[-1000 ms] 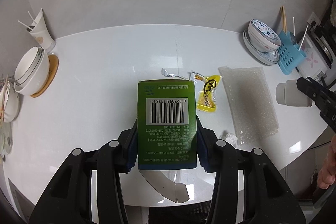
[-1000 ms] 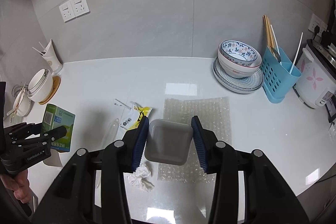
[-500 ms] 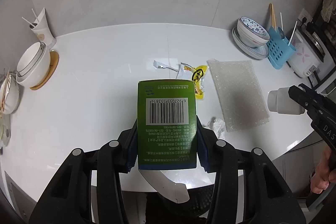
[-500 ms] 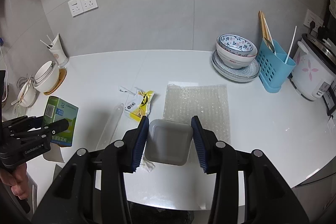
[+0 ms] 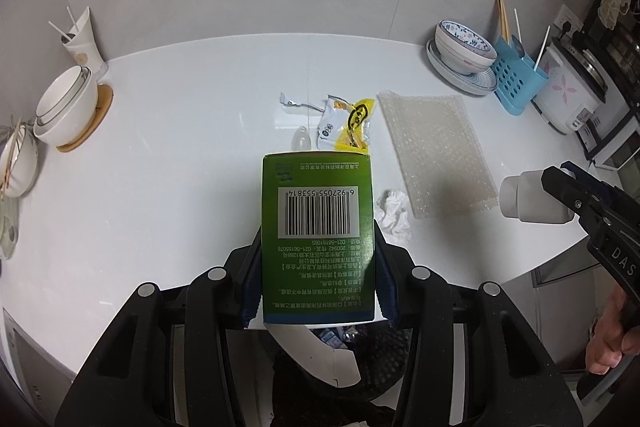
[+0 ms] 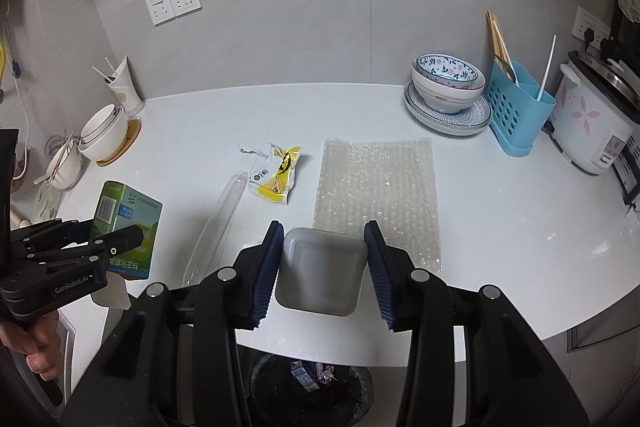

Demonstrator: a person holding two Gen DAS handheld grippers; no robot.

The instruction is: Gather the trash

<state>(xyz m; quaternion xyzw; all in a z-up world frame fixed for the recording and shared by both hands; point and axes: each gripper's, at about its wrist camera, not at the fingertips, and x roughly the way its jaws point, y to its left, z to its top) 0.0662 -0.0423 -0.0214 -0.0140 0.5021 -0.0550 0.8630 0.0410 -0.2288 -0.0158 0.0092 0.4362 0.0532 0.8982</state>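
My left gripper is shut on a green carton with a barcode, held above the counter's front edge; it also shows in the right wrist view. My right gripper is shut on a small white plastic cup, seen at the right in the left wrist view. A dark trash bin with wrappers inside sits below the counter edge. On the counter lie a yellow snack wrapper, a bubble-wrap sheet, a crumpled tissue and a clear plastic tube.
White bowls on a wooden coaster and a cup of sticks stand at the left. Patterned bowls on a plate, a blue utensil holder and a rice cooker stand at the right back.
Both grippers have pulled back from the counter towards its front edge, each holding its object. The bin now shows below both grippers.
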